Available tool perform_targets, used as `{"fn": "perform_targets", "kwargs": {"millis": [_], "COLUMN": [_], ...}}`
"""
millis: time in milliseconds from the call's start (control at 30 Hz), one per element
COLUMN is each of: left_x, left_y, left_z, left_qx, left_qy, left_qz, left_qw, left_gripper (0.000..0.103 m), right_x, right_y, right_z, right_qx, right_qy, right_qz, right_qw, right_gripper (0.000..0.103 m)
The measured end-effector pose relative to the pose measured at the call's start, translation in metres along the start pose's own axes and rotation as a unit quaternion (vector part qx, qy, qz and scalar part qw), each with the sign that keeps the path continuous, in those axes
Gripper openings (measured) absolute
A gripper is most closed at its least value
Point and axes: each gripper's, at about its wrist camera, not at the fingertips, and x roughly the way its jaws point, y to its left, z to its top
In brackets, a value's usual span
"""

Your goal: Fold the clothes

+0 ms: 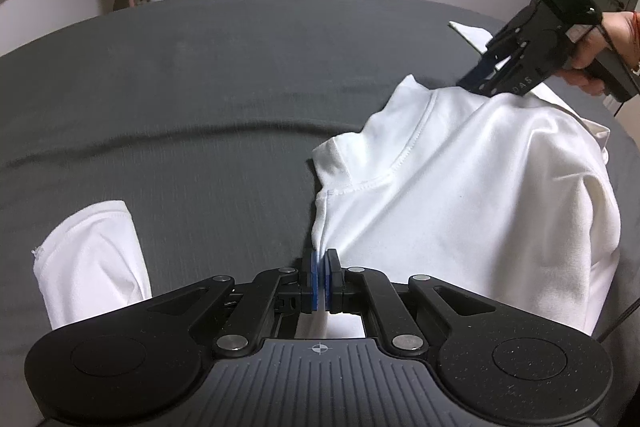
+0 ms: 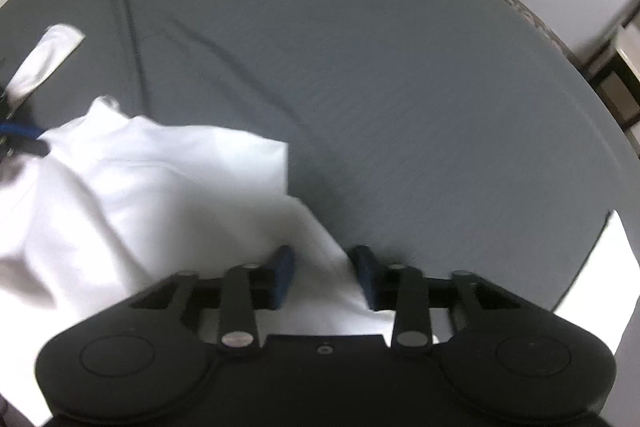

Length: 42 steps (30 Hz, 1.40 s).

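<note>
A dark grey sheet [image 1: 200,87] covers the surface, and on it lies a white shirt [image 1: 460,187], still bunched, so the folding seems only begun. The left gripper [image 1: 321,281] pinches its edge; the right gripper [image 2: 324,277] is spread open over the cloth.

We see one white garment [image 1: 460,195], a soft knit top with stitched seams, lying rumpled on the grey sheet [image 1: 200,87]. Its main body is bunched and lifted into a rounded hump rather than spread flat. One edge is drawn up into a pinched peak on the near side of the sheet; the opposite edge rises to a second peak farther across it. A sleeve [image 1: 92,259] lies flat on the sheet, apart from the hump, cuff end open. Another narrow white strip [image 1: 472,33], probably the other sleeve, lies flat on the sheet beyond the hump.
</note>
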Motion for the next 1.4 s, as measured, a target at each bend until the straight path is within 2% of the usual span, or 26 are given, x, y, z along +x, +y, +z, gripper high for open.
{"fn": "perform_targets", "kwargs": {"millis": [33,67,100,133,200,233,333,400,433,533,633,733,767,833,900,967,1033,1100,1167,1233,1267,1300,1333,1367,1400], "left_x": [0.0,0.0,0.001,0.001,0.002,0.001,-0.009,-0.023,-0.032,-0.066,-0.112,-0.172,-0.192,-0.236,-0.281,-0.327,-0.369,-0.405,-0.433,-0.447,-0.448,-0.45,-0.448,-0.442,-0.433], "left_y": [0.0,0.001,0.001,0.0,-0.002,-0.002,-0.002,-0.006,-0.009,-0.018,-0.027,-0.038,-0.04,-0.047,-0.058,-0.071,-0.082,-0.091,-0.098,-0.1,-0.099,-0.099,-0.097,-0.093,-0.088], "left_z": [0.0,0.0,0.001,0.001,0.001,0.001,0.003,0.005,0.006,0.01,0.015,0.021,0.022,0.023,0.022,0.018,0.013,0.007,0.001,-0.001,0.001,0.002,0.005,0.011,0.018], "left_qx": [-0.001,-0.003,-0.002,0.003,0.011,0.011,0.014,0.034,0.047,0.084,0.106,0.126,0.126,0.126,0.134,0.146,0.15,0.15,0.152,0.156,0.158,0.16,0.162,0.164,0.164], "left_qy": [0.0,0.0,0.0,0.0,-0.004,-0.009,-0.038,-0.076,-0.098,-0.174,-0.256,-0.347,-0.37,-0.419,-0.468,-0.519,-0.564,-0.602,-0.632,-0.648,-0.651,-0.655,-0.655,-0.65,-0.643], "left_qz": [0.0,-0.001,-0.001,0.001,0.013,0.021,0.056,0.092,0.113,0.167,0.206,0.242,0.248,0.261,0.277,0.296,0.305,0.31,0.316,0.324,0.33,0.335,0.34,0.343,0.343], "left_qw": [1.0,1.0,1.0,1.0,0.9998,0.9997,0.9976,0.9923,0.9876,0.9668,0.9384,0.8976,0.8865,0.8604,0.8285,0.7886,0.7527,0.7202,0.6914,0.6711,0.6647,0.6582,0.6548,0.6581,0.6655], "left_gripper": [0.003,0.003,0.003,0.003,0.003,0.003,0.003,0.003,0.003,0.003,0.003,0.003,0.003,0.003,0.003,0.003,0.003,0.003,0.003,0.003,0.003,0.003,0.003,0.003,0.003], "right_x": [-0.002,-0.005,-0.006,-0.009,-0.016,-0.023,-0.048,-0.077,-0.092,-0.142,-0.191,-0.233,-0.248,-0.272,-0.3,-0.332,-0.358,-0.382,-0.4,-0.41,-0.412,-0.411,-0.41,-0.406,-0.399], "right_y": [0.005,0.01,0.014,0.021,0.039,0.051,0.085,0.107,0.117,0.16,0.2,0.218,0.223,0.218,0.223,0.242,0.26,0.274,0.284,0.287,0.286,0.281,0.276,0.269,0.258], "right_z": [-0.002,-0.005,-0.007,-0.01,-0.021,-0.028,-0.051,-0.066,-0.072,-0.084,-0.096,-0.107,-0.109,-0.113,-0.122,-0.133,-0.143,-0.151,-0.156,-0.157,-0.156,-0.154,-0.152,-0.148,-0.142], "right_qx": [-0.01,-0.016,-0.018,-0.027,-0.056,-0.067,-0.091,-0.076,-0.065,-0.035,-0.025,-0.019,-0.013,0.01,0.035,0.049,0.054,0.059,0.061,0.06,0.06,0.061,0.061,0.063,0.064], "right_qy": [-0.002,-0.005,-0.008,-0.015,-0.042,-0.064,-0.135,-0.19,-0.214,-0.275,-0.324,-0.369,-0.385,-0.418,-0.455,-0.492,-0.523,-0.551,-0.572,-0.583,-0.585,-0.585,-0.585,-0.583,-0.576], "right_qz": [0.0,0.002,0.002,-0.008,-0.065,-0.108,-0.238,-0.292,-0.315,-0.385,-0.456,-0.512,-0.526,-0.541,-0.549,-0.56,-0.573,-0.582,-0.588,-0.593,-0.595,-0.594,-0.593,-0.592,-0.591], "right_qw": [1.0,1.0,1.0,0.999,0.995,0.99,0.957,0.934,0.922,0.88,0.829,0.776,0.758,0.73,0.7,0.665,0.628,0.595,0.568,0.552,0.547,0.548,0.55,0.553,0.561], "right_gripper": [0.023,0.012,0.007,0.006,0.005,0.005,0.004,0.004,0.004,0.004,0.004,0.004,0.004,0.004,0.004,0.004,0.004,0.004,0.004,0.004,0.004,0.004,0.004,0.004,0.004]}}
